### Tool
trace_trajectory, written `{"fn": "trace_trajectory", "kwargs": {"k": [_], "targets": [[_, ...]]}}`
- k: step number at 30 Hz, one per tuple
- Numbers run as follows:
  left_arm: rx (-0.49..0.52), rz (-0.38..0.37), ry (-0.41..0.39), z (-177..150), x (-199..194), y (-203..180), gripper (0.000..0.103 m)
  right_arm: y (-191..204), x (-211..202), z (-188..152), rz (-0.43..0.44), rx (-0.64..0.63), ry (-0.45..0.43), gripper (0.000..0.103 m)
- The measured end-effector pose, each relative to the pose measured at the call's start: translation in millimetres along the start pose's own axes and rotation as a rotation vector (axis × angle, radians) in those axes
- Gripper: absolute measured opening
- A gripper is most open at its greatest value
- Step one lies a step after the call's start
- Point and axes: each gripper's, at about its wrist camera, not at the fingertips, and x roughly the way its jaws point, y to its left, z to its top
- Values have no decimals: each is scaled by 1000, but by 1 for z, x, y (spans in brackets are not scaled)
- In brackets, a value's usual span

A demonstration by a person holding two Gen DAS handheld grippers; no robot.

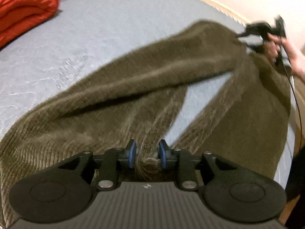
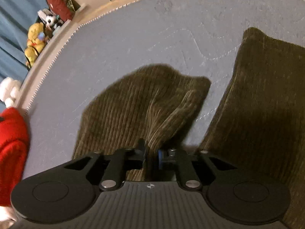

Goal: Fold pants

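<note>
Olive-brown corduroy pants (image 1: 144,80) lie across a grey-blue quilted mattress (image 1: 99,28), pinched at two places by the grippers.

The left wrist view shows most of the garment: one long leg running from lower left to upper right, a second leg at right, bare mattress between them. It alone shows the folded red padded blanket (image 1: 24,9) at upper left and a hand (image 1: 286,51) holding the right gripper (image 1: 247,39) at the cloth's upper-right end. The right wrist view alone shows a shelf of stuffed toys (image 2: 38,38) at upper left and a red garment (image 2: 13,143) at the left edge. At bottom centre, the left gripper (image 1: 146,155) is clenched on a bunched corduroy fold; the right gripper likewise clamps a gathered ridge.
</note>
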Motion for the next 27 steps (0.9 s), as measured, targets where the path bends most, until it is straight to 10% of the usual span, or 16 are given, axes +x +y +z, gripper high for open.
{"fn": "trace_trajectory", "kwargs": {"k": [3, 11, 14, 16, 18, 27], "targets": [[3, 57, -43, -1, 9, -6, 60, -15, 0, 14, 66, 75, -22, 50], [68, 132, -101, -9, 39, -32, 61, -47, 29, 31, 86, 223, -37, 33], [85, 139, -119, -10, 47, -39, 56, -47, 35, 40, 92, 229, -62, 21], [116, 140, -117, -12, 50, -41, 24, -44, 39, 44, 92, 220, -65, 8], [131, 140, -124, -12, 49, -40, 16, -37, 37, 46, 90, 187, -85, 8], [-25, 162, -318, 5, -11, 1, 12, 118, 2, 110, 293, -115, -190, 6]]}}
